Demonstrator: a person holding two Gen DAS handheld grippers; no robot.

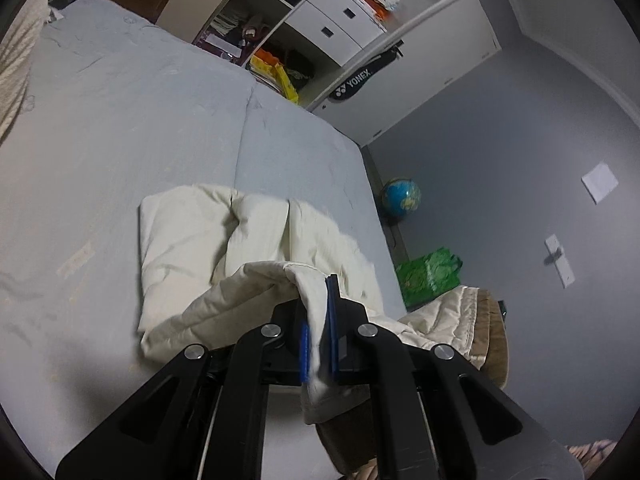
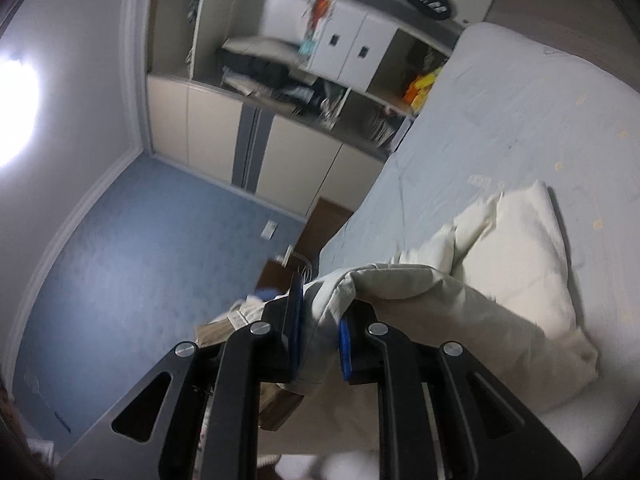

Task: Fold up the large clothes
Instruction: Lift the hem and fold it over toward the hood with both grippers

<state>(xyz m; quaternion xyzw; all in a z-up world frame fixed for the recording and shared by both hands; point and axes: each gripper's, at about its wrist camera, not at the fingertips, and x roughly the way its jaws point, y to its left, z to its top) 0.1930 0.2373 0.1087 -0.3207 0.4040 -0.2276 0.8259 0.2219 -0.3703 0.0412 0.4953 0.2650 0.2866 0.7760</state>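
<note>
Cream quilt in both clamped grippers

One cream quilt, one bed, one globe, perhaps one green bag.

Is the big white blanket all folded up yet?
Partly. One end of the blanket lies doubled on the bed; the rest hangs from both shut hand-held grippers.

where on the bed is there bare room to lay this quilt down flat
The bed is bare beyond the quilt, up to the pillow at its head, and along the side away from the shelves. It is crowded at the near end, where the quilt bunches and hangs over the edge, clamped by the left gripper and right gripper.
</note>
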